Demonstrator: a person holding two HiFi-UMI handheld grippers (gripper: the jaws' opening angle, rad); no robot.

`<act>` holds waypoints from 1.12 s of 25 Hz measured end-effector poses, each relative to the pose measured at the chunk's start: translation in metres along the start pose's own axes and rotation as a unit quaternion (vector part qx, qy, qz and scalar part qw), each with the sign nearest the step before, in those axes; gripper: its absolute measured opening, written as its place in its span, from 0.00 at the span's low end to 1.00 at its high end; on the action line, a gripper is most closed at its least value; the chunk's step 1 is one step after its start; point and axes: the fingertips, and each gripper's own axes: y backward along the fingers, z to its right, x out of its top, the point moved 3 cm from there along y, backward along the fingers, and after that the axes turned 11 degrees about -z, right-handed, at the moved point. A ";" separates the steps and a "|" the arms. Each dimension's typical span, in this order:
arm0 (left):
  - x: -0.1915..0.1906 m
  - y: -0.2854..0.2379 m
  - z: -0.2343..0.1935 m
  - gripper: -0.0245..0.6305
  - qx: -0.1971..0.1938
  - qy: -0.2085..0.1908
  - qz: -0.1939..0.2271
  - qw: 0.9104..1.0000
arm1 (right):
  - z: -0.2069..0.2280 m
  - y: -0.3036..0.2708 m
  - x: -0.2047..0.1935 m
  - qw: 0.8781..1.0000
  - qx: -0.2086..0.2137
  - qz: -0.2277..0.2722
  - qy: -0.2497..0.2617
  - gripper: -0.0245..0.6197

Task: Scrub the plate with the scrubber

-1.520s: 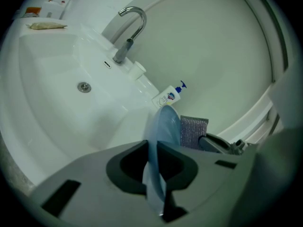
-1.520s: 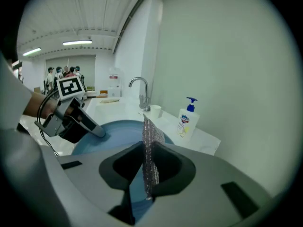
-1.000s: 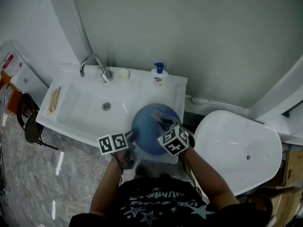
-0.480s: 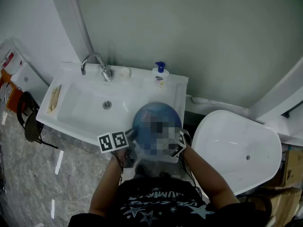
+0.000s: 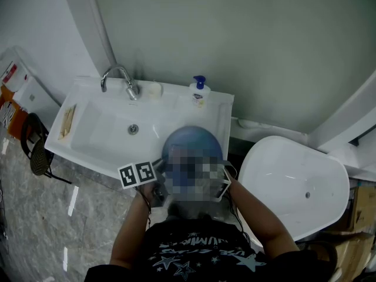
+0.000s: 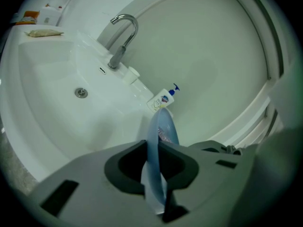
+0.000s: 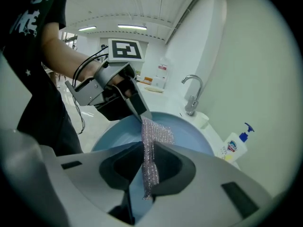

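A round blue plate (image 5: 194, 141) hangs over the right end of the white sink (image 5: 88, 151). My left gripper (image 5: 157, 168) is shut on its near left rim. In the left gripper view the plate (image 6: 155, 145) stands edge-on between the jaws of my left gripper (image 6: 154, 151). My right gripper (image 7: 149, 161) is shut on a silvery mesh scrubber (image 7: 151, 145), which lies against the plate's face (image 7: 189, 135). Across the plate, the left gripper (image 7: 141, 116) grips the rim. A mosaic patch hides the right gripper in the head view.
A faucet (image 5: 120, 78) and a blue-topped soap bottle (image 5: 198, 93) stand on the sink's back ledge, and the drain (image 5: 133, 130) sits mid-basin. A white tub (image 5: 294, 187) is at the right. A dark chair (image 5: 35, 154) stands on the floor at the left.
The right gripper's marker cube, plain at the plate's near right a second ago, has shifted under the mosaic patch. The left gripper and plate have barely moved.
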 end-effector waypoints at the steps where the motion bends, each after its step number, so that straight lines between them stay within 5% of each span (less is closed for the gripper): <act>1: 0.001 0.000 -0.001 0.11 0.000 0.001 0.001 1.000 | -0.003 0.000 0.000 1.000 0.006 0.001 0.007 0.16; 15: 0.010 0.007 -0.008 0.11 -0.001 0.019 0.016 1.000 | -0.039 0.006 -0.001 0.992 0.049 0.007 0.119 0.16; 28: 0.017 0.017 -0.022 0.12 -0.004 0.047 0.042 0.998 | -0.062 0.018 -0.029 0.981 0.095 -0.030 0.167 0.16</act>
